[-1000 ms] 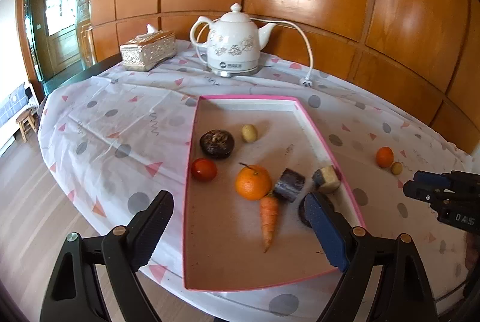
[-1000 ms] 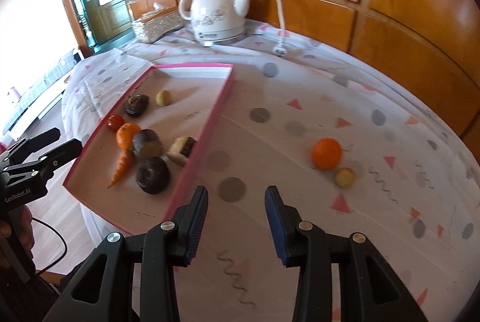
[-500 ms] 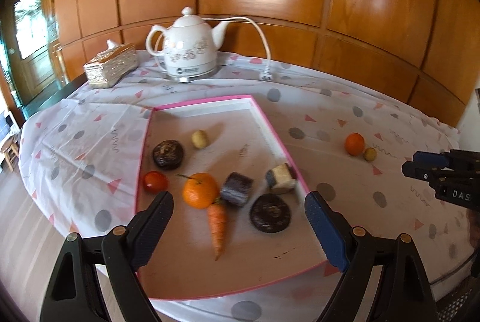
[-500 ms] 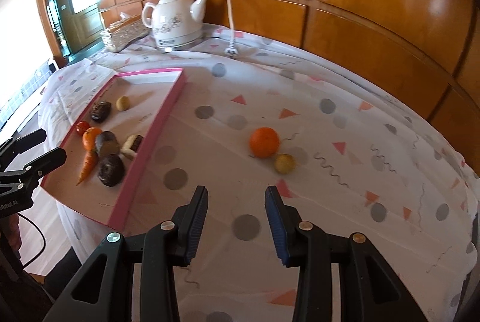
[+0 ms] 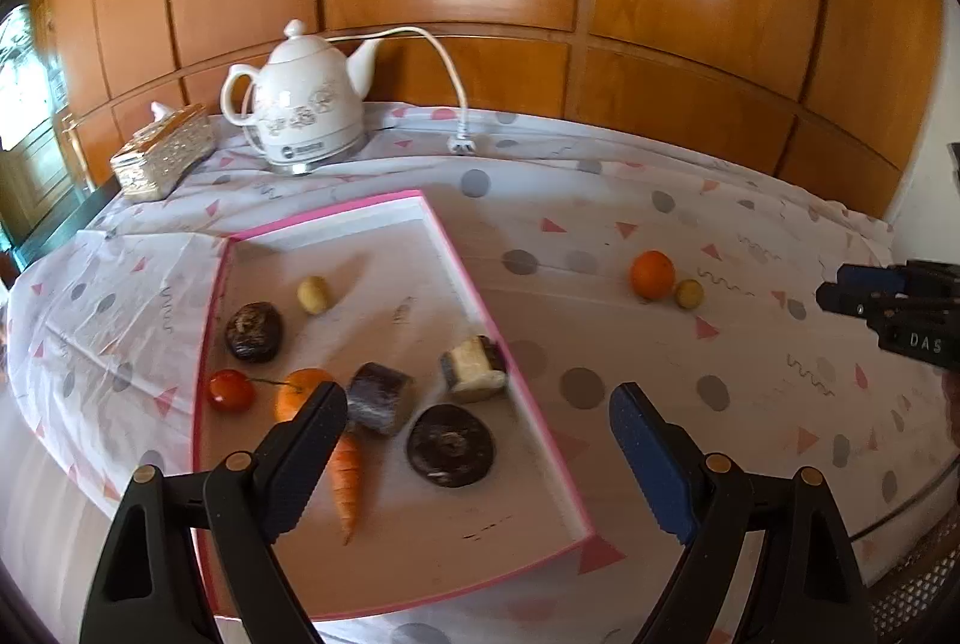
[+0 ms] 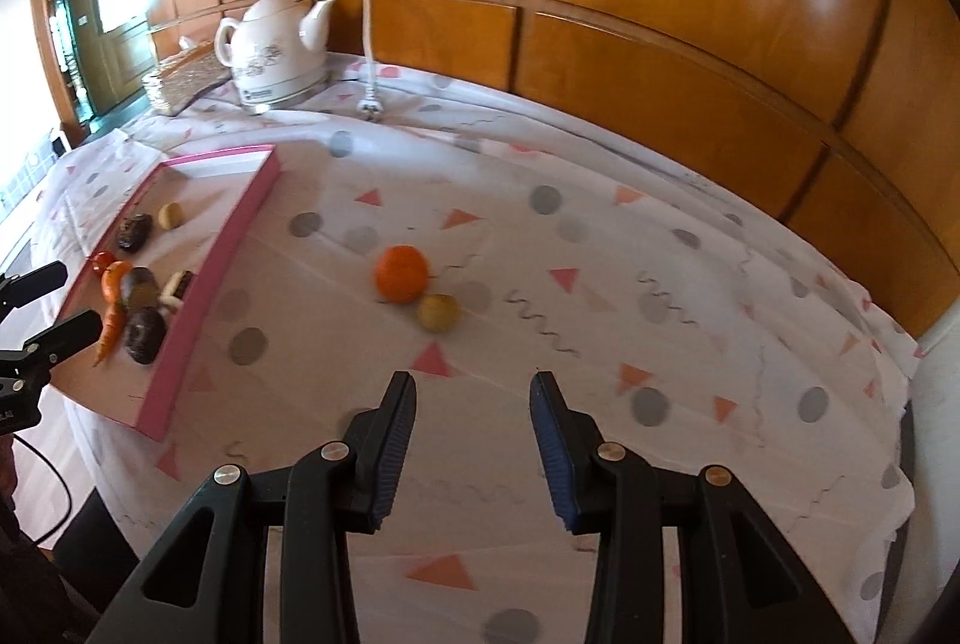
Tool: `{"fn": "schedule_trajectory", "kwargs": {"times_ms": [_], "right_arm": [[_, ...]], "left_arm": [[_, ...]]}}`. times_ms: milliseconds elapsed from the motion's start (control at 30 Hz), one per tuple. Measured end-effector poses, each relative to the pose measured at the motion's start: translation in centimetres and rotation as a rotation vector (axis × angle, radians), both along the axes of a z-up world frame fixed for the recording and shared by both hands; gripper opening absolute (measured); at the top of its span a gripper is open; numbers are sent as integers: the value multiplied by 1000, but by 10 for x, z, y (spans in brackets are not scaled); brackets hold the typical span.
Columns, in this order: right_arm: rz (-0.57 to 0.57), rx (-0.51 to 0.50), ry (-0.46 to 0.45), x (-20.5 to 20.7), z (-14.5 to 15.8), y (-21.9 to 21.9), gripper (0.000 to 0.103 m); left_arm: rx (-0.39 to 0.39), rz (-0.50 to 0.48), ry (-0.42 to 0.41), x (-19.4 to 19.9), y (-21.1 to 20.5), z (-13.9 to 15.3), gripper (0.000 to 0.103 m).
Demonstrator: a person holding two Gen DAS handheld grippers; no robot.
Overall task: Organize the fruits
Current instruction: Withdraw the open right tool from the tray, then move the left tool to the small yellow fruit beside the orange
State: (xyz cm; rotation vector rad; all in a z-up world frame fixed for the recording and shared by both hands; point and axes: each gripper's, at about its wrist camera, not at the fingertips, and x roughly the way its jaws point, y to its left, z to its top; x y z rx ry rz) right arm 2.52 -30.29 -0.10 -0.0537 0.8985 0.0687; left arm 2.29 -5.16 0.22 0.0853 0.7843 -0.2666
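Observation:
A pink-rimmed tray [image 5: 462,272] [image 6: 252,206] holds a carrot [image 5: 348,476], an orange [image 5: 297,392], a red tomato [image 5: 231,391], a small yellow fruit [image 5: 313,294] and several dark pieces. Out on the cloth lie a loose orange [image 6: 401,273] [image 5: 651,273] and a small yellow fruit [image 6: 438,311] [image 5: 688,293], touching. My left gripper [image 5: 477,428] hangs wide open over the tray's near right part, nothing between its fingers. My right gripper [image 6: 473,416] stands open and empty, short of the loose orange; its tips [image 5: 840,287] show at the left wrist view's right edge.
A white teapot-shaped kettle [image 5: 300,110] with its cord and plug [image 5: 462,143] stands at the back by the wood-panelled wall. A gold tissue box [image 5: 162,152] sits left of it. The patterned tablecloth [image 6: 600,284] ends at the table's edge near me.
Both grippers have swung rightward across the table. The tray has slid left in both views, and the loose orange and yellow fruit now lie nearer the right gripper's line. Jaw gaps are unchanged.

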Motion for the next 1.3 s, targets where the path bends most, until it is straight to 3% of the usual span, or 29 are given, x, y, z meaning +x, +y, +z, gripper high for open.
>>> {"fn": "schedule_trajectory", "kwargs": {"times_ms": [600, 1100, 1300], "right_arm": [[-201, -46, 42, -13, -14, -96, 40], [-435, 15, 107, -19, -35, -160, 40], [-510, 34, 135, -22, -38, -178, 40]], "left_arm": [[31, -74, 27, 7, -39, -5, 90], [44, -143, 73, 16, -74, -18, 89], [46, -185, 102, 23, -94, -25, 79]]}}
